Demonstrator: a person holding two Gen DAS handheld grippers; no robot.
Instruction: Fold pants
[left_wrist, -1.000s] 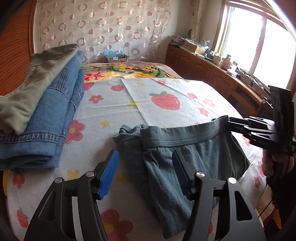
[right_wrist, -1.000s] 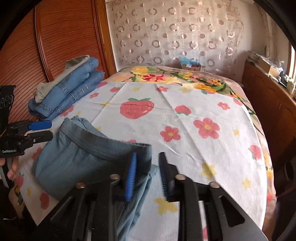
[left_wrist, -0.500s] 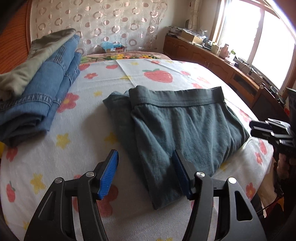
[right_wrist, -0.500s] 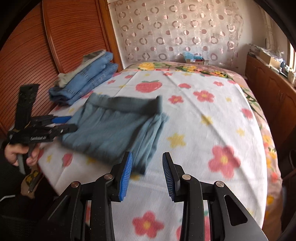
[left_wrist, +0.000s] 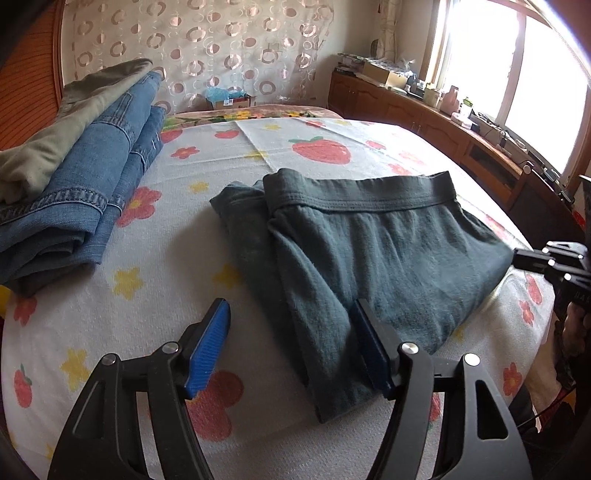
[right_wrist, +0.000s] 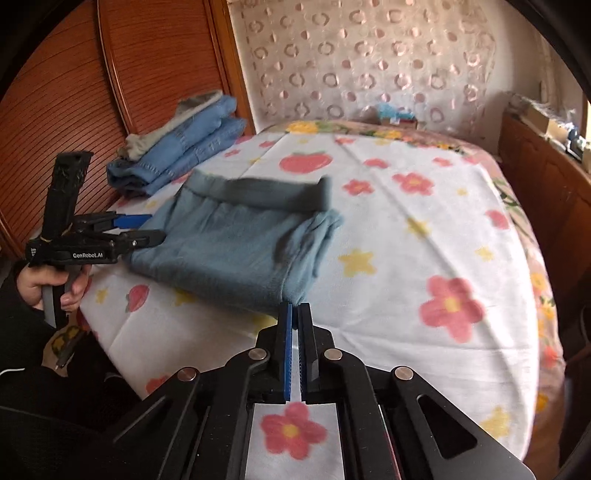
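On the bed (left_wrist: 332, 133), which is being covered by a white sheet (right_wrist: 424, 236) printed with flowers and strawberries, the folded grey-green pants (left_wrist: 369, 258) are lying flat near the front edge, with the waistband turned toward the far side. Part of the leg fabric is showing past the left side of the fold in the left wrist view.

The left gripper (left_wrist: 291, 343) is being held over the near left part of the pants. Its fingers (left_wrist: 208, 343) are standing wide and are opening at this moment; 1 blue pad is hanging over bare sheet and the other over the cloth, and no fabric is being pinched between them. In the right wrist view the same gripper (right_wrist: 144, 230) is seen at the left edge of the pants, gripped by a hand (right_wrist: 55, 284) in a dark sleeve.

The right gripper (right_wrist: 294, 314) is being held just at the near corner of the pants. Its fingers (right_wrist: 285, 354) are pressed together with only a sliver of gap, and no cloth is being held between them.

At the far left of the bed, a stack of folded blue jeans (left_wrist: 85, 195) is lying well apart from the pants, with 1 olive garment (left_wrist: 55, 136) resting on top. A dotted curtain (right_wrist: 362, 62) is hanging behind the bed.
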